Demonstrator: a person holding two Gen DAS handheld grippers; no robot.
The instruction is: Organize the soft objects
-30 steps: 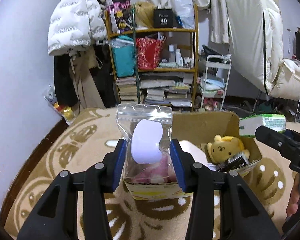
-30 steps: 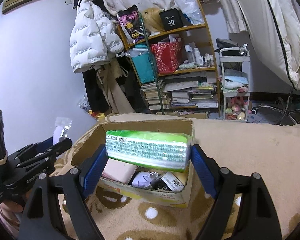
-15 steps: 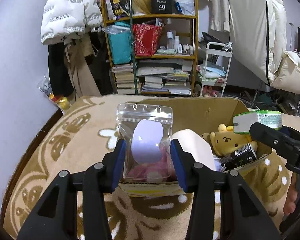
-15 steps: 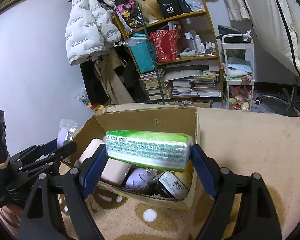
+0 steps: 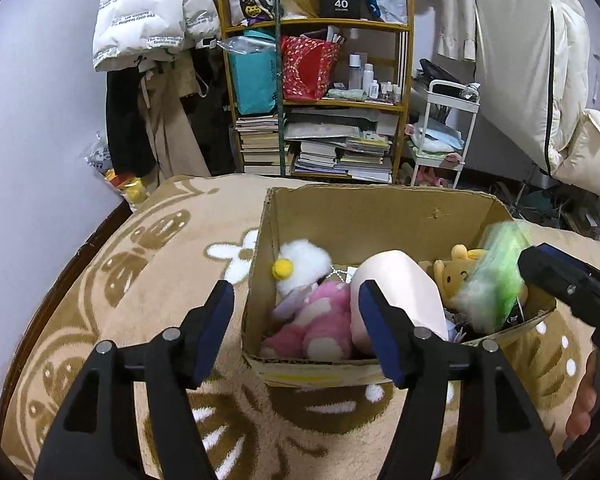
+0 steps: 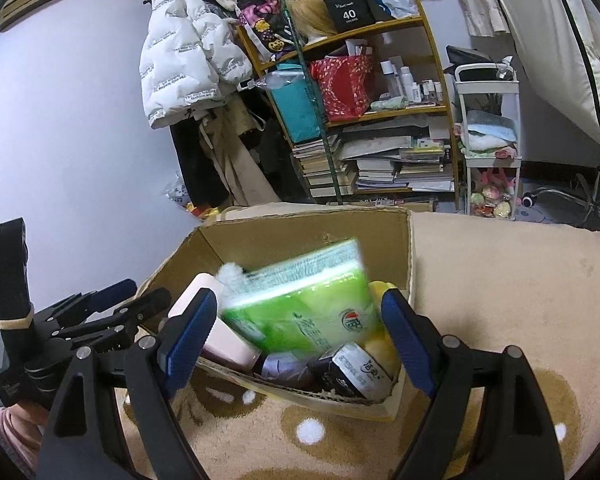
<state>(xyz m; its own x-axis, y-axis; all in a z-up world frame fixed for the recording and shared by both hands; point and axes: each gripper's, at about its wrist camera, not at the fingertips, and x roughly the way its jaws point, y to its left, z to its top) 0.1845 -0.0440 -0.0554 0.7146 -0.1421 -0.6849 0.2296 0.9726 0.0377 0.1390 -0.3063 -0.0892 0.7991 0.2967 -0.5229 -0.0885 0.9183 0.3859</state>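
Both grippers stand wide and empty over the box (image 5: pixel 374 216): left gripper (image 5: pixel 296 310) at its near wall, right gripper (image 6: pixel 296 320) just short of the blurred green pack (image 6: pixel 304 304), apparently mid-drop. Farther in, the pink plush (image 5: pixel 320 324) lies at 12 o'clock from the left gripper, the yellow plush (image 5: pixel 458 276) at 1 o'clock. Risk, by judgement: the tilted pack may land on the heaped contents and slide over the near rim.

A green tissue pack (image 6: pixel 300 312), blurred, lies tilted in the cardboard box (image 5: pixel 364 216). Plush toys (image 5: pixel 316 320) fill the box's left.
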